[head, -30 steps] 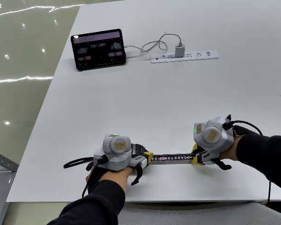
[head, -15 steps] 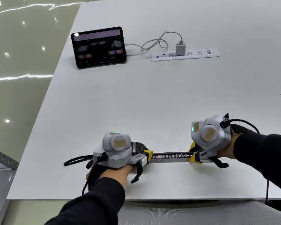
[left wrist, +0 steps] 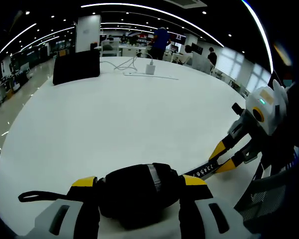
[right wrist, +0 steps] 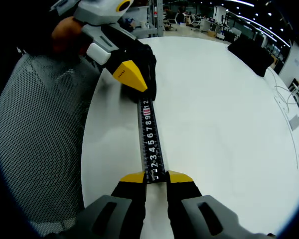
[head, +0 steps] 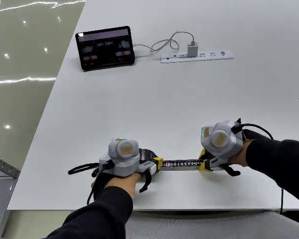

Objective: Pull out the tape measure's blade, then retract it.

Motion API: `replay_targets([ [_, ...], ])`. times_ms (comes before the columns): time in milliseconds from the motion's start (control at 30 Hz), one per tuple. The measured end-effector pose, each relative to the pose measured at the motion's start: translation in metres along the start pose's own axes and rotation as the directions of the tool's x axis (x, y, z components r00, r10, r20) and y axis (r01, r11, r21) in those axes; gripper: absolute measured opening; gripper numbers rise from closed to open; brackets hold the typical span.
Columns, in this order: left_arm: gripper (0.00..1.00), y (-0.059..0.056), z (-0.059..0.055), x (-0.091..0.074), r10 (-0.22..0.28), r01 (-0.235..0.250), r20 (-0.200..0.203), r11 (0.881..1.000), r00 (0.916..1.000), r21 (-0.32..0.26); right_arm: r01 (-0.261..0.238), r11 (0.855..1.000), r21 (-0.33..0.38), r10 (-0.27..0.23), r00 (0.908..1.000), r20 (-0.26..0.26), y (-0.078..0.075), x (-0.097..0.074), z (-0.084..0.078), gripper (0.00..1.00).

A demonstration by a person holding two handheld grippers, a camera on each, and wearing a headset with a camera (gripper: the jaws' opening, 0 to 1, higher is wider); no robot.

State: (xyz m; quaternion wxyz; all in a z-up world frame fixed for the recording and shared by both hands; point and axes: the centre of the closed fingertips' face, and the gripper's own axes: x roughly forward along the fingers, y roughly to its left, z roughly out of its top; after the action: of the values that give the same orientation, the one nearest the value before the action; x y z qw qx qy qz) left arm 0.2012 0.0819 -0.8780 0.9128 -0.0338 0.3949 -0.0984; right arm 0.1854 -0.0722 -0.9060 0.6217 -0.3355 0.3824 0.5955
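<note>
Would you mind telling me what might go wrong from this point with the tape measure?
The right gripper pinches only the very end of the blade; if it slips, the blade may whip back into the case. The left gripper clamps that rounded case, which could twist out under the pull. Both work close to the table's near edge, so a dropped case might fall off.

bright overhead light, glare on the floor (head: pixel 25 79), fisheye-bent edges.
</note>
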Motion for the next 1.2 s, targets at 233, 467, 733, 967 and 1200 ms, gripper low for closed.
replay_targets([
  [233,0.6,0.0,0.0,0.0,-0.002,0.002,-0.001,1.0,1.0,-0.004,-0.004,1.0,-0.005,0.004,1.0,0.0,-0.001,0.003,0.004,0.11],
  [467,0.6,0.0,0.0,-0.001,-0.001,0.001,0.0,1.0,1.0,-0.001,0.0,1.0,0.002,0.0,0.9997,0.025,-0.003,0.006,0.009,0.11],
  [733,0.6,0.0,0.0,-0.001,-0.001,0.001,0.001,1.0,1.0,0.002,0.0,1.0,-0.001,0.0,0.9996,0.029,-0.003,0.008,0.013,0.11],
  [967,0.6,0.0,0.0,-0.001,-0.001,0.001,0.001,1.0,1.0,0.001,0.0,1.0,-0.012,0.0,0.9995,0.033,-0.002,0.01,0.015,0.1],
  [1200,0.6,0.0,0.0,-0.001,-0.001,0.001,0.001,1.0,1.0,0.001,0.005,1.0,-0.003,-0.005,0.9993,0.038,0.0,0.012,0.02,0.1],
])
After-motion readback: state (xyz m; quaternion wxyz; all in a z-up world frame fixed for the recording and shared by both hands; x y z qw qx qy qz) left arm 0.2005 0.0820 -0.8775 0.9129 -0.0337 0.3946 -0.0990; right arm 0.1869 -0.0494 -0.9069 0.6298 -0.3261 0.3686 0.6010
